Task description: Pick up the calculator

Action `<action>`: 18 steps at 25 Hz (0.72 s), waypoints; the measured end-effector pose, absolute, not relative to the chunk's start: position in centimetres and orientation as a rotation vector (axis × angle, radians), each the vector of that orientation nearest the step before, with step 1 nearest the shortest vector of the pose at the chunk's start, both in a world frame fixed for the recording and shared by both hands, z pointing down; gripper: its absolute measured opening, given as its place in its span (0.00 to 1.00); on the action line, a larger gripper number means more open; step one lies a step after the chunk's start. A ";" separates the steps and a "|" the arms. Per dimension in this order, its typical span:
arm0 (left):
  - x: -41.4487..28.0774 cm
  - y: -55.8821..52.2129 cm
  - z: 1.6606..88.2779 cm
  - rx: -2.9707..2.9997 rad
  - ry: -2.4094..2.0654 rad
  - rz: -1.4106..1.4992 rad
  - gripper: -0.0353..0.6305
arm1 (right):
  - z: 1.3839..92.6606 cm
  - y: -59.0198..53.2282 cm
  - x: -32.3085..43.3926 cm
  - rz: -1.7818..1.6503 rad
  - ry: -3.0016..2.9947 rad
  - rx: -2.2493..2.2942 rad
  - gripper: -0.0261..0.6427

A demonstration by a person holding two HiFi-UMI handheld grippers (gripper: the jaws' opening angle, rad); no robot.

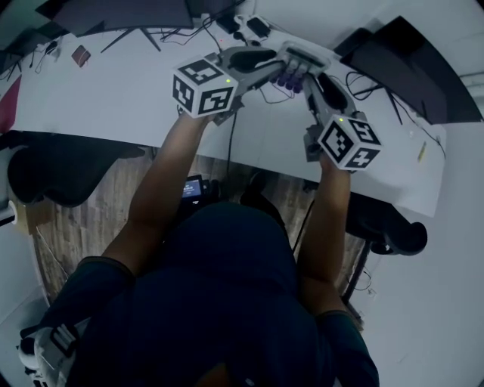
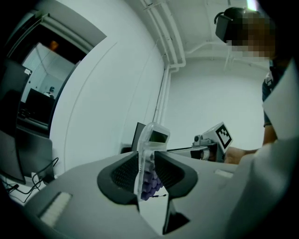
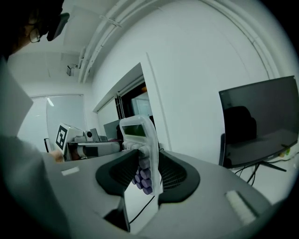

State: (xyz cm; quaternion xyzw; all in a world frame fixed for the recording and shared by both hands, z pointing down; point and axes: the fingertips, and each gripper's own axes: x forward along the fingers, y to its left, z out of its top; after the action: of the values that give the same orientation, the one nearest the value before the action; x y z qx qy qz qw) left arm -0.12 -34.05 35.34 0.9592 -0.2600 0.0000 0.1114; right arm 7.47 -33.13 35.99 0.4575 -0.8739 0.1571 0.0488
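A white calculator with purple keys is held above the white desk, clamped from both sides. In the head view my left gripper reaches in from the left and my right gripper comes up from below; both are shut on it. In the left gripper view the calculator stands edge-on between the dark pads of the left gripper, display end up, with the other gripper's marker cube behind it. The right gripper view shows the right gripper shut on the calculator, display and keys facing left.
Dark monitors stand at the desk's back left and another at the right. Cables and small devices lie behind the calculator. A small red-brown object lies far left. Office chairs stand under the desk's front edge.
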 end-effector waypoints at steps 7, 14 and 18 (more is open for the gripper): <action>-1.0 -33.0 30.9 2.902 -0.769 -0.094 0.20 | 31.1 -32.2 6.6 0.322 -2.689 1.441 0.24; -0.7 -31.3 28.0 2.965 -0.795 -0.160 0.20 | 28.1 -30.5 7.0 0.196 -2.711 1.443 0.24; -1.2 -30.7 27.3 2.988 -0.812 -0.168 0.20 | 27.4 -29.8 6.5 0.144 -2.702 1.431 0.24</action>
State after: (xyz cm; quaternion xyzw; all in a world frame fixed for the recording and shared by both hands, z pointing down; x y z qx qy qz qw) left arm -1.20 -30.72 27.26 0.9633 -0.2619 -0.0543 0.0205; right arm 6.47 -29.84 27.43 0.4672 -0.8820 0.0471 0.0404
